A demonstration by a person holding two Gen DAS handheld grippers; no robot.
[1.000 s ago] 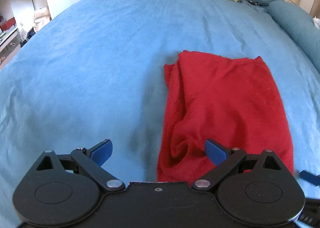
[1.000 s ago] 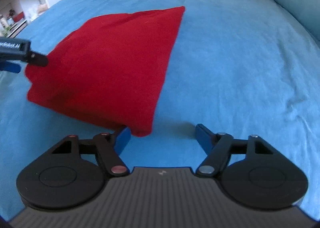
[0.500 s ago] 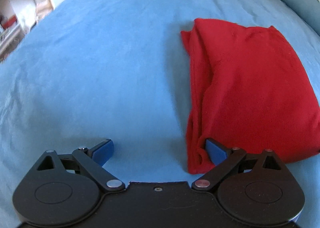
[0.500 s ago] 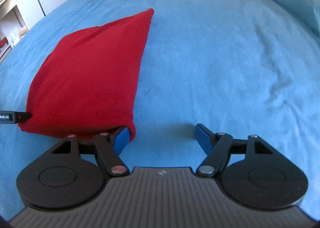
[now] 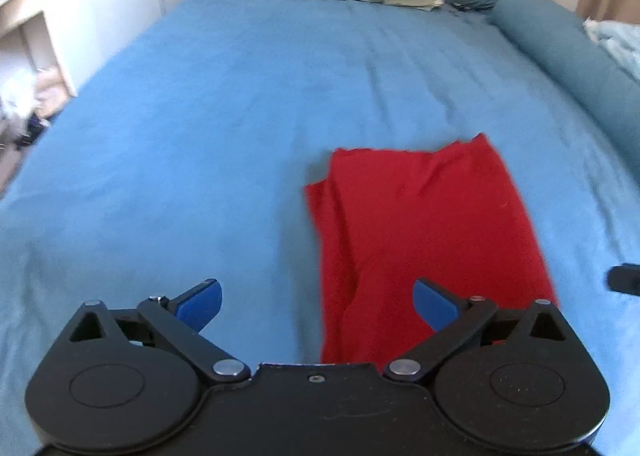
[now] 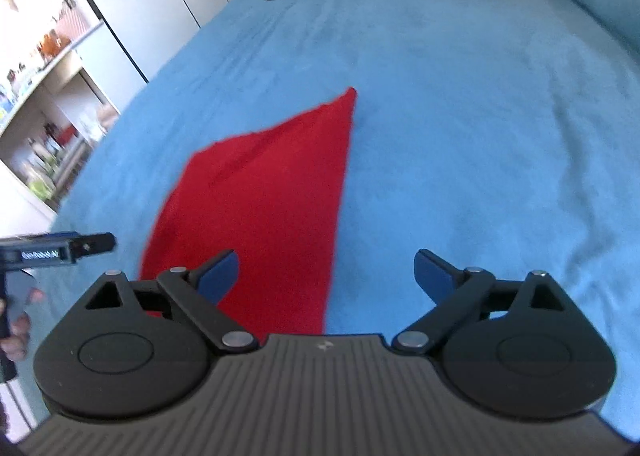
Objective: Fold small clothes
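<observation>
Red garment (image 5: 424,232) lies apparently just beyond both open tools.

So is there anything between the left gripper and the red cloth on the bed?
Nothing visible. The left gripper, fingers open, is right at the near end of the red cloth, which lies alone on the blue bedsheet.

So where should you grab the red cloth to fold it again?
Probably the two near corners of the folded red fleece cloth, coming in low from the near side: left tool at the rumpled left edge, right tool at the straight right edge. It lies flat on the blue bedspread, so only the edges offer a pinch.
</observation>
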